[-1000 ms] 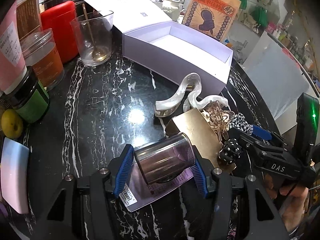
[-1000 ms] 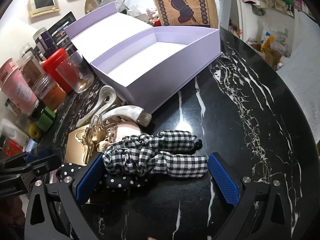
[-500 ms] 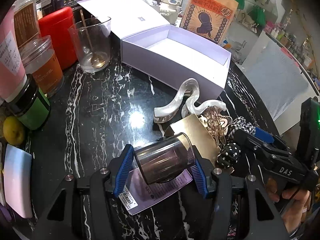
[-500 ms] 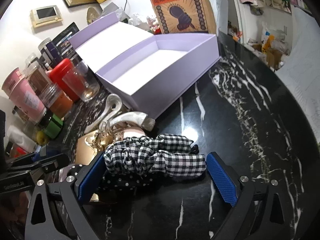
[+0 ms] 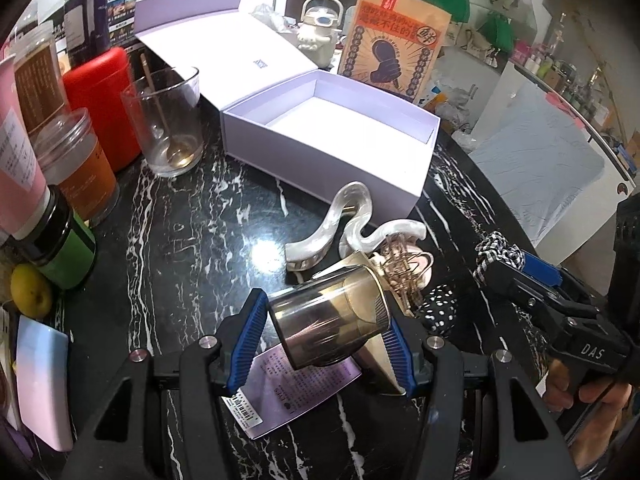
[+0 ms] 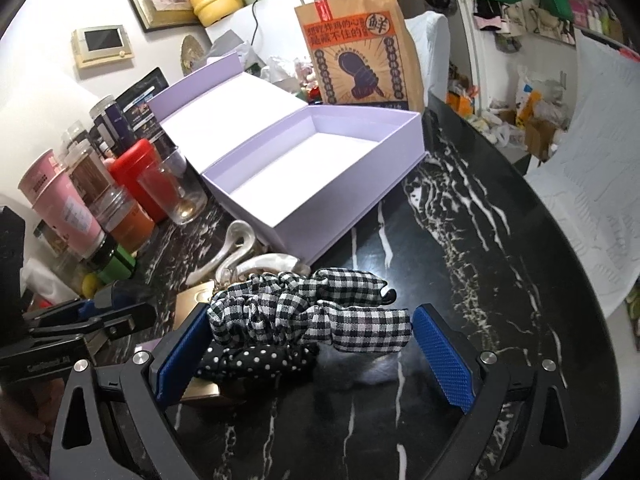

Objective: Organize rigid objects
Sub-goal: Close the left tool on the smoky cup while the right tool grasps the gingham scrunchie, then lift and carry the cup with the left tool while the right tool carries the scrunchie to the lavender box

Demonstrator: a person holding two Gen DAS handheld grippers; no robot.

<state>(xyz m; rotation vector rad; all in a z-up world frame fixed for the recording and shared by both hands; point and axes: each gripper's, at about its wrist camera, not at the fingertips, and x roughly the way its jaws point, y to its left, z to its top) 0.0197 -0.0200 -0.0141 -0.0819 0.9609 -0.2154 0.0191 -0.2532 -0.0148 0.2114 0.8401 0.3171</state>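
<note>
In the left wrist view my left gripper (image 5: 326, 320) is shut on a smoky see-through cup (image 5: 328, 332), held tilted above a purple card (image 5: 288, 392) and a gold box (image 5: 372, 360). My right gripper (image 6: 310, 320) is shut on a black-and-white checked hair clip (image 6: 304, 304), which hangs over a polka-dot scrunchie (image 6: 256, 360). The left view shows that gripper (image 5: 516, 268) at the right with the checked clip (image 5: 498, 246) at its tips. An open lilac box (image 5: 320, 148) stands behind, nothing visible inside. Pearl claw clips (image 5: 348, 216) and a gold clip (image 5: 404, 264) lie before it.
Along the left stand a glass with a spoon (image 5: 168, 120), a red canister (image 5: 100, 100), an orange jar (image 5: 80, 168), a green jar (image 5: 64, 252) and a lemon (image 5: 30, 296). A paper bag (image 5: 394, 56) rises behind the box. The black marble table (image 6: 480, 260) curves away on the right.
My right gripper has risen a little with the checked clip, which now hangs off the polka-dot scrunchie. The left gripper keeps the cup, tipped slightly and hardly moved.
</note>
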